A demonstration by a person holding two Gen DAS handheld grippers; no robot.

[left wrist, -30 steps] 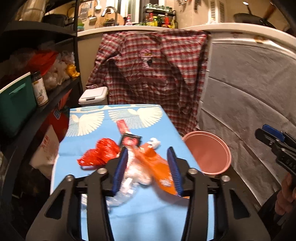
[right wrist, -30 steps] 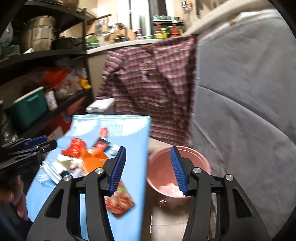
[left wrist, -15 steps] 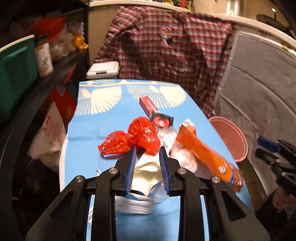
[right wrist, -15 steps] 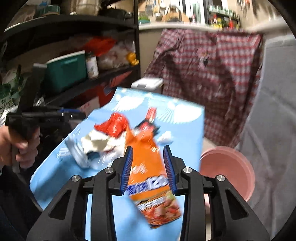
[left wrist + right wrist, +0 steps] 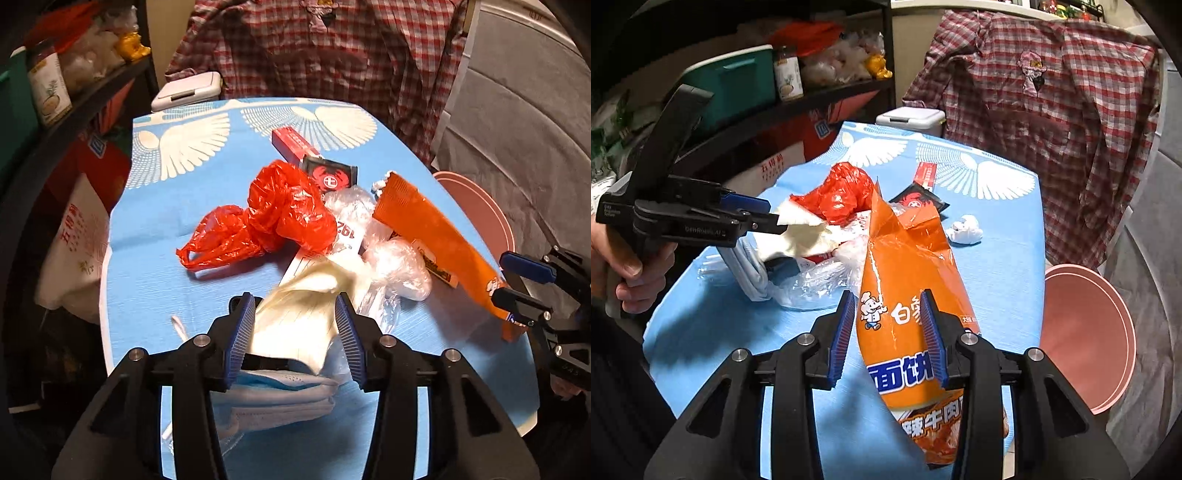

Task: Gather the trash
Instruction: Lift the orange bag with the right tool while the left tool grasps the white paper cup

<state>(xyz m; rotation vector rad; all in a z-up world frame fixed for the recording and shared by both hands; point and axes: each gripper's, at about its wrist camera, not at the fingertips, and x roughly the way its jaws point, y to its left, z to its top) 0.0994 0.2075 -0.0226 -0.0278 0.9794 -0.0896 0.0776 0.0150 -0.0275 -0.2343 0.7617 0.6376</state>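
A pile of trash lies on the blue cloth-covered table [image 5: 155, 258]. My left gripper [image 5: 295, 325] is shut on a cream-white crumpled wrapper [image 5: 299, 317], which also shows in the right wrist view [image 5: 809, 229]. My right gripper [image 5: 888, 332] is shut on the orange noodle packet [image 5: 905, 280], seen in the left wrist view [image 5: 432, 229] at the table's right edge. A red plastic bag [image 5: 273, 218], clear plastic [image 5: 395, 266], a black sachet [image 5: 332, 177], a red box [image 5: 291, 144] and a blue face mask [image 5: 280, 398] lie in the pile.
A pink bin [image 5: 1086, 332] stands on the floor right of the table, also in the left wrist view [image 5: 480, 210]. A plaid shirt [image 5: 1052, 81] hangs behind. Dark shelves [image 5: 775, 110] with a teal box stand on the left. A white tissue ball [image 5: 966, 229] lies on the cloth.
Both grippers moved in over the pile and closed: the left on the cream wrapper, the right on the orange packet. The right swung from the pink bin to the table.
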